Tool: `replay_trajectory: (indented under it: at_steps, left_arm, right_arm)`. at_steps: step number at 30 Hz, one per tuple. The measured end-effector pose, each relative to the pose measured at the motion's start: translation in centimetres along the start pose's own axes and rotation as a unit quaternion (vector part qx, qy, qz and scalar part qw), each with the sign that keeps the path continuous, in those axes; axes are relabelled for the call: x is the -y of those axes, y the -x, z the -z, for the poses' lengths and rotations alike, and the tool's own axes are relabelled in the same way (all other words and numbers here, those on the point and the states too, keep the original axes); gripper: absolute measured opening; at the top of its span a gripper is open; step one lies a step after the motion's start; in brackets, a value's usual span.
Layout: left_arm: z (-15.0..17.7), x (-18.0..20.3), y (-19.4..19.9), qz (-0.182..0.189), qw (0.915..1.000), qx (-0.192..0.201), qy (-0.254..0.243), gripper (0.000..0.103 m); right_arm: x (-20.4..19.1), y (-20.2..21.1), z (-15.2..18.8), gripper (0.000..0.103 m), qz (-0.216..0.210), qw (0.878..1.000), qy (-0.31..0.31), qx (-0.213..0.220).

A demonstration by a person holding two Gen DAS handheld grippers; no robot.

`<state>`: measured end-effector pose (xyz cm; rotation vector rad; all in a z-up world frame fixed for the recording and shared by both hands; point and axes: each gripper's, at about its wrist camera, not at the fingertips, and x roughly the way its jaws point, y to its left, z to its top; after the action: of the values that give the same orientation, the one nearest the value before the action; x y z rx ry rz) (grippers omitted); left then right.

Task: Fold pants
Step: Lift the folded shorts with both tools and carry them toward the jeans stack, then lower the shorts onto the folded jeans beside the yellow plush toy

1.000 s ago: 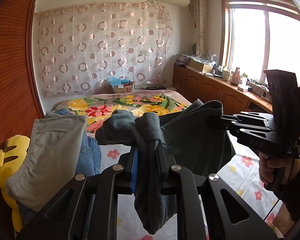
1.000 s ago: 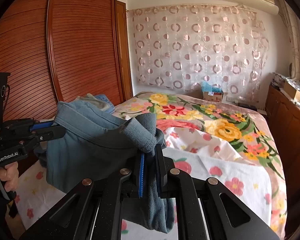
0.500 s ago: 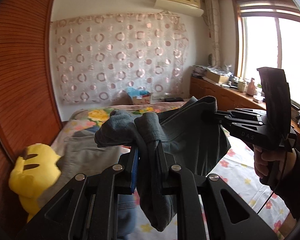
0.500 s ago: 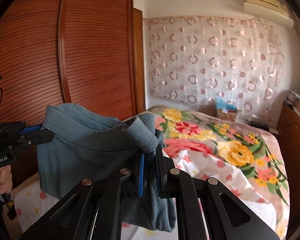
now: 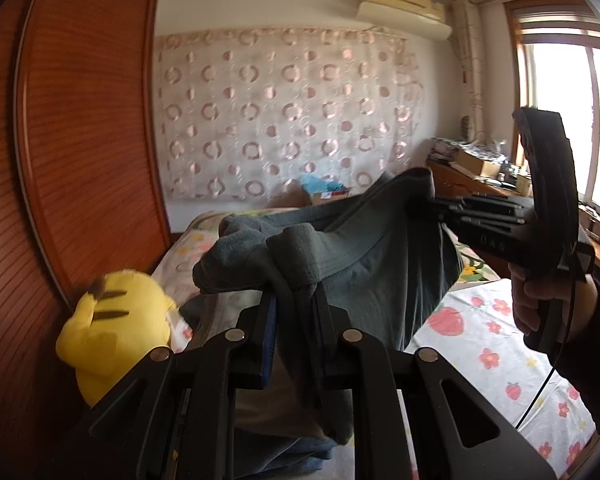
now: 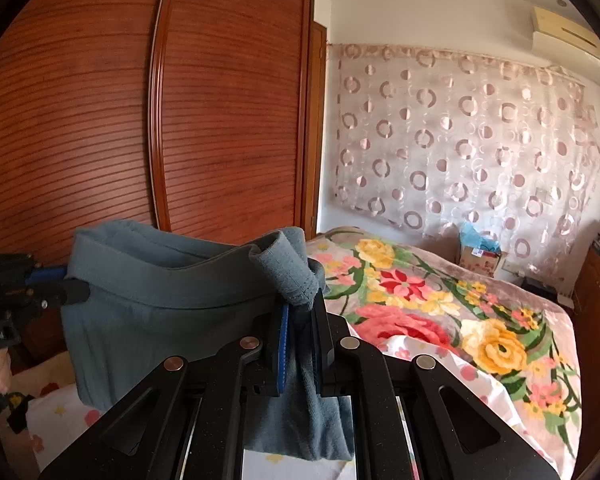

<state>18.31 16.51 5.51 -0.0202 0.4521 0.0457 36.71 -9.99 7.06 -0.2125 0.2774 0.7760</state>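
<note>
A pair of grey-blue pants hangs in the air above the bed, stretched by its waistband between both grippers. My left gripper is shut on one bunched end of the waistband. My right gripper is shut on the other end. In the left wrist view the right gripper holds the far corner. In the right wrist view the left gripper pinches the pants at the far left. The legs hang down out of sight.
A bed with a strawberry-print sheet and a floral blanket. A yellow plush toy and a pile of grey and blue clothes lie by the wooden wardrobe. A wooden sideboard stands under the window.
Both grippers have lifted the pants higher, keeping their hold. The views have tilted up, showing more wall and ceiling and less bed.
</note>
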Motion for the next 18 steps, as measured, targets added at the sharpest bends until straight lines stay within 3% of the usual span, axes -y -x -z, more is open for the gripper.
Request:
replay_trajectory:
  at_steps: [7,18]
  left_arm:
    - [0.9,-1.0,-1.2,-0.016,0.9996,-0.015,0.016,0.017]
    - [1.4,-2.0,-0.7,-0.019,0.9991,-0.006,0.036,0.017]
  right_arm:
    - [0.2,-2.0,-0.4,0.009,-0.005,1.000,0.009,-0.015]
    - [-0.6,-3.6,-2.2,0.009,-0.022,0.999,0.037,-0.011]
